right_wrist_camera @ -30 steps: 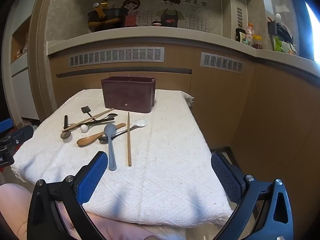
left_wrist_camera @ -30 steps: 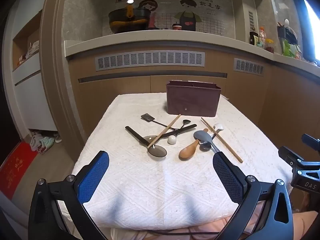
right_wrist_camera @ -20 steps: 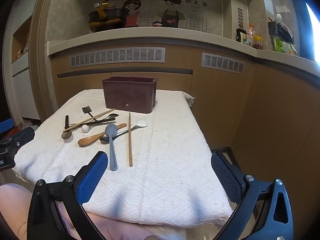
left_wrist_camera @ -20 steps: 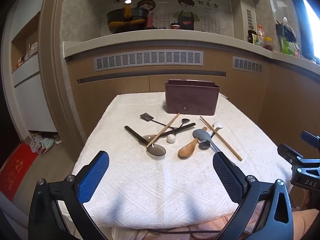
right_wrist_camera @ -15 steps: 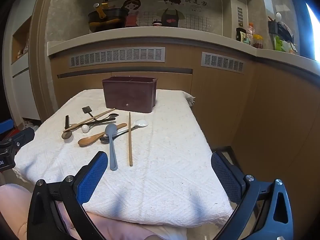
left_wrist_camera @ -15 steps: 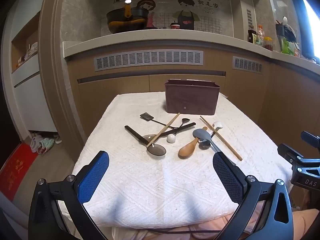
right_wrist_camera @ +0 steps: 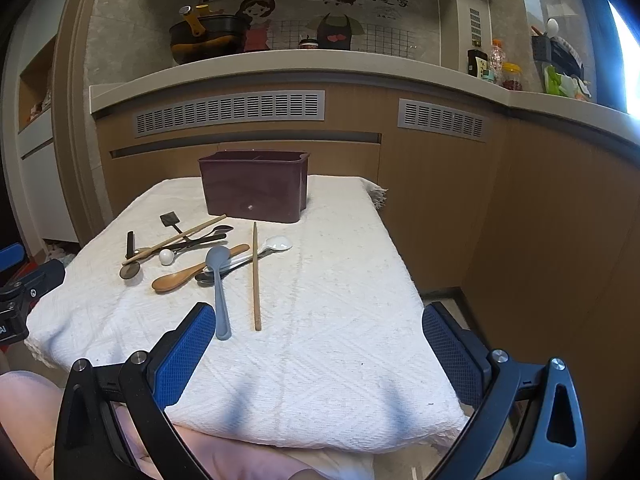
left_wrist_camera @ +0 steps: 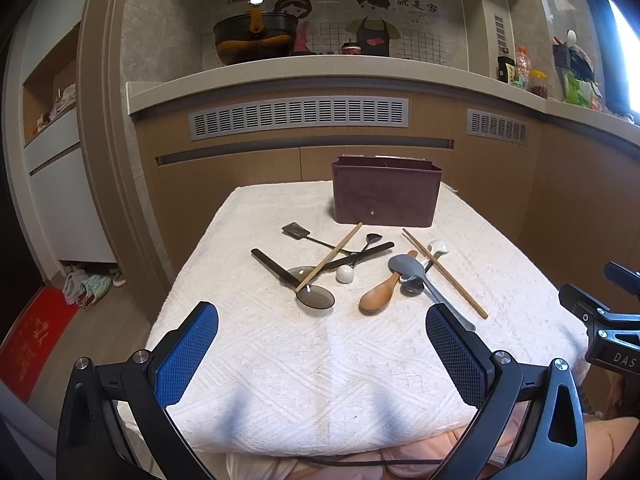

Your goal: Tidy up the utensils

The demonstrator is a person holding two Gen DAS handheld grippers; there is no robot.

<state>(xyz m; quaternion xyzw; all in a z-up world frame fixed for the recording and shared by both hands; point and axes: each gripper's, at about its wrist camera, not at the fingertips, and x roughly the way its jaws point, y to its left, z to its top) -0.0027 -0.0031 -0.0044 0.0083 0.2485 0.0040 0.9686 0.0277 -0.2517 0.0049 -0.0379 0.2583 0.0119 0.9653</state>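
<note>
Nothing has really changed in the last second: same framing in both wrist views, so I'm holding still and sorting hasn't started.

Left gripper [left_wrist_camera: 322, 354] and right gripper [right_wrist_camera: 318, 354]: fingers spread wide, nothing between them, both hanging over the near edge of the cloth [left_wrist_camera: 320, 380].

Further out, the utensils lie loose mid-cloth exactly as earlier: grey spoon [right_wrist_camera: 218, 280] and a chopstick [right_wrist_camera: 256, 276] nearest my right, wooden spoon [left_wrist_camera: 380, 294] and dark ladle [left_wrist_camera: 296, 280] beyond.

Farthest, the bin [left_wrist_camera: 386, 192] stands upright; no handles show above its rim.
</note>
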